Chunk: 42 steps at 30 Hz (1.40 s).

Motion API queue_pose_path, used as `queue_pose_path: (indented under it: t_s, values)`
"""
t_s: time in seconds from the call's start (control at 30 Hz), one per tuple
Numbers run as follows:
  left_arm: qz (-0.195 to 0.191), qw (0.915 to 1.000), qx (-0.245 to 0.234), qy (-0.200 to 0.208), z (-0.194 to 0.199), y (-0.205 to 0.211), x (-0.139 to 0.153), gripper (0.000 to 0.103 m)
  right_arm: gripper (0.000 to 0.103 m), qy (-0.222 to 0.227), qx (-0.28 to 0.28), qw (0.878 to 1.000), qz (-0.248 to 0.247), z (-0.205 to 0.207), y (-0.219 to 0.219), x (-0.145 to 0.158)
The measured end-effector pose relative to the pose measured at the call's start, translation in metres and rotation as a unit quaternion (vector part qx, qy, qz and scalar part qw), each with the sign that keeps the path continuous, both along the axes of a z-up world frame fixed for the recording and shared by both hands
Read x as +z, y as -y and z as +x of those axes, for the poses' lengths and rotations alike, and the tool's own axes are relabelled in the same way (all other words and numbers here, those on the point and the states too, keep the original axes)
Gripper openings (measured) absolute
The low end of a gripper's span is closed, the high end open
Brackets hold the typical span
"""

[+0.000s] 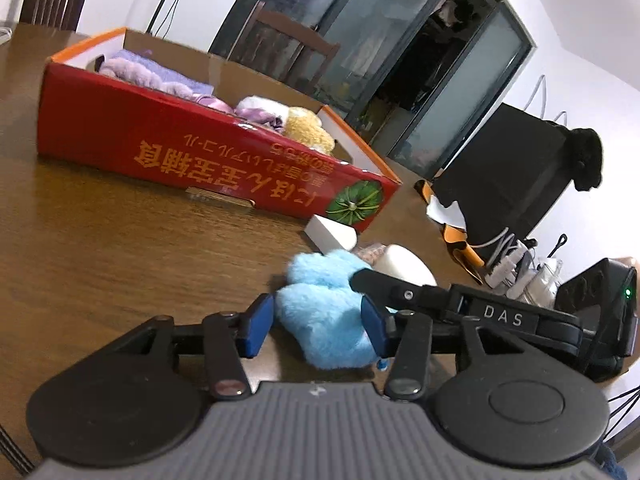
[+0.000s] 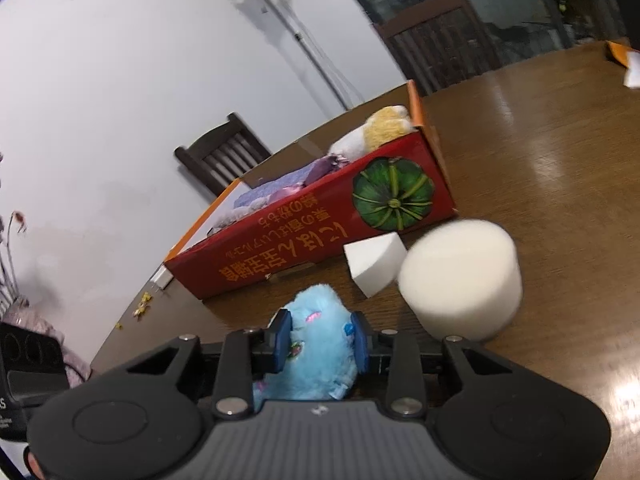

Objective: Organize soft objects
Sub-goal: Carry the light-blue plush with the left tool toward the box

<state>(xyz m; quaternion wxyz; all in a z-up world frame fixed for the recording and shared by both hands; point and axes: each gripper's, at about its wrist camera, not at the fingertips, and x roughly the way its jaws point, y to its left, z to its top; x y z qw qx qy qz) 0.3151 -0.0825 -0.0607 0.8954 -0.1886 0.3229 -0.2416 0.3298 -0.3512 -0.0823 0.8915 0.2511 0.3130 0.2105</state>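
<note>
Wooden table [image 2: 560, 152]: blue plush [image 2: 316, 344] clamped between right gripper [image 2: 320, 340] jaws.

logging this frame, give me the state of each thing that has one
left gripper: open, pads either side of the blue plush toy
right gripper: shut on the blue plush toy
red box: open-topped, holding soft toys
white foam cylinder: upright on the table
white foam wedge: on the table, beside the box
</note>
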Motion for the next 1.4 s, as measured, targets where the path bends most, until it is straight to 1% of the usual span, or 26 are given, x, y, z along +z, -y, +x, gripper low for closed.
queue_pose_path:
  t_s: [0.07,0.17,0.27,0.3,0.33,0.4,0.47,0.57,0.63,0.7,0.77,0.8,0.87,0.93,1.0,1.07,1.2,1.3,1.4]
  values:
    - [-0.004,1.0,-0.006,0.002,-0.015,0.002,0.0,0.049,0.031,0.006,-0.013,1.0,-0.008,-0.02,-0.001,0.0]
    - [-0.002,0.9996,-0.016,-0.021,-0.025,0.009,-0.002,0.047,0.031,-0.005,-0.018,1.0,0.006,-0.041,0.001,-0.001]
    - [-0.012,0.9987,-0.012,-0.049,-0.035,0.011,0.0,0.045,0.031,-0.011,-0.038,0.999,0.011,-0.057,0.006,0.0]
    - [-0.016,0.9984,-0.016,-0.051,-0.04,0.012,0.001,0.045,0.031,-0.012,-0.042,0.999,0.014,-0.061,0.008,0.0]
    - [-0.015,0.9984,-0.019,-0.05,-0.044,0.013,0.002,0.044,0.031,-0.013,-0.045,0.999,0.018,-0.066,0.01,-0.001]
    - [-0.011,0.9986,-0.021,-0.047,-0.051,0.017,0.001,0.04,0.031,-0.017,-0.046,0.998,0.035,-0.074,0.014,-0.005]
    - [-0.008,0.9989,-0.019,-0.043,-0.059,0.021,0.002,0.039,0.031,-0.017,-0.048,0.998,0.037,-0.08,0.015,-0.006]
    - [-0.002,0.9994,-0.016,-0.031,-0.067,0.024,0.007,0.039,0.03,-0.01,-0.048,0.998,0.046,-0.09,0.017,-0.004]
    - [-0.008,0.9994,-0.02,-0.027,-0.069,0.024,0.011,0.039,0.03,-0.005,-0.046,0.997,0.056,-0.092,0.02,-0.003]
    - [-0.022,0.9993,-0.023,-0.022,-0.065,0.024,0.019,0.039,0.03,0.001,-0.045,0.997,0.061,-0.091,0.024,0.003]
    - [-0.024,0.9993,-0.028,-0.005,-0.057,0.025,0.032,0.039,0.03,0.023,-0.041,0.998,0.045,-0.087,0.024,0.02]
    - [-0.025,0.9992,-0.03,0.01,-0.05,0.026,0.041,0.039,0.03,0.037,-0.038,0.998,0.035,-0.082,0.022,0.03]
    - [-0.033,0.9986,-0.031,0.025,-0.034,0.026,0.057,0.039,0.03,0.063,-0.032,0.997,0.017,-0.066,0.021,0.051]
    - [-0.039,0.998,-0.029,0.04,-0.013,0.027,0.072,0.039,0.03,0.079,-0.026,0.996,0.014,-0.043,0.023,0.068]
    - [-0.037,0.9977,-0.025,0.051,0.011,0.028,0.084,0.039,0.03,0.085,-0.02,0.996,0.016,-0.013,0.026,0.082]
    - [-0.033,0.998,-0.018,0.052,0.043,0.031,0.092,0.038,0.03,0.087,-0.015,0.996,0.01,0.02,0.025,0.094]
    - [-0.033,0.9991,-0.004,0.026,0.097,0.029,0.092,0.039,0.03,0.063,-0.001,0.998,0.003,0.091,0.019,0.098]
    - [-0.028,0.9996,0.003,0.006,0.128,0.027,0.081,0.039,0.03,0.049,0.01,0.999,-0.022,0.126,0.013,0.096]
    - [0.0,1.0,0.008,-0.001,0.146,0.032,0.07,0.039,0.03,0.031,0.016,0.998,-0.043,0.151,0.005,0.086]
